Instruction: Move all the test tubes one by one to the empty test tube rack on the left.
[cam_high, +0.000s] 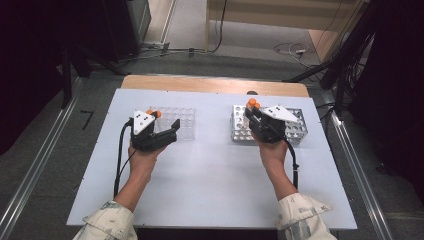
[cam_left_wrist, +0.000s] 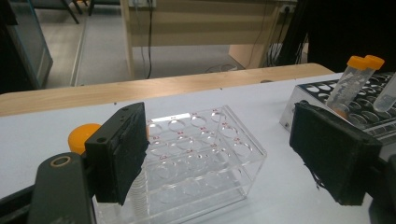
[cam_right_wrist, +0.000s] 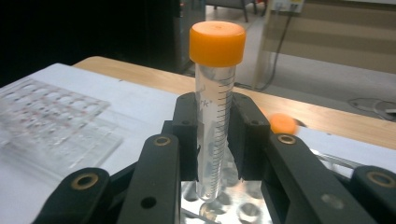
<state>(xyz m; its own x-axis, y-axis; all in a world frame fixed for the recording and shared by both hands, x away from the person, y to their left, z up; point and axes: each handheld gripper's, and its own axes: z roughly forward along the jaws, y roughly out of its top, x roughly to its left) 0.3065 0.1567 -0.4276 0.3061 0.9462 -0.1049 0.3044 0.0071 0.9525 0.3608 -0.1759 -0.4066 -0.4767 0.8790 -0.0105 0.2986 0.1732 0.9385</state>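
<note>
Nearest to us in the right gripper view: our right gripper (cam_right_wrist: 217, 140) is pinching a clear tube (cam_right_wrist: 214, 126) w/ an orange cap, jaws pressed on its mid-body, tube standing upright, long axis vertical. Its tip hangs just above the holes of the metal rack (cam_right_wrist: 224, 205) below.

In the high view the right gripper (cam_high: 257, 119) sits over the metal rack's (cam_high: 300, 131) left part; the clear rack (cam_high: 182, 125) lies to its left across bare white table (cam_high: 215, 175), well apart.

Our left gripper (cam_left_wrist: 224, 154) is spread wide, nothing btwn its jaws, parked right at the clear rack (cam_left_wrist: 205, 154), which already has one orange-capped tube (cam_left_wrist: 83, 137) at its near-left corner.

We judge the next move is a sideways carry to the clear rack: keep the tube vertical so it drops into a hole. The left gripper is nearer that rack, but the right one has the tube. Farther off, two more capped tubes (cam_left_wrist: 352, 79) lean in the metal rack.
</note>
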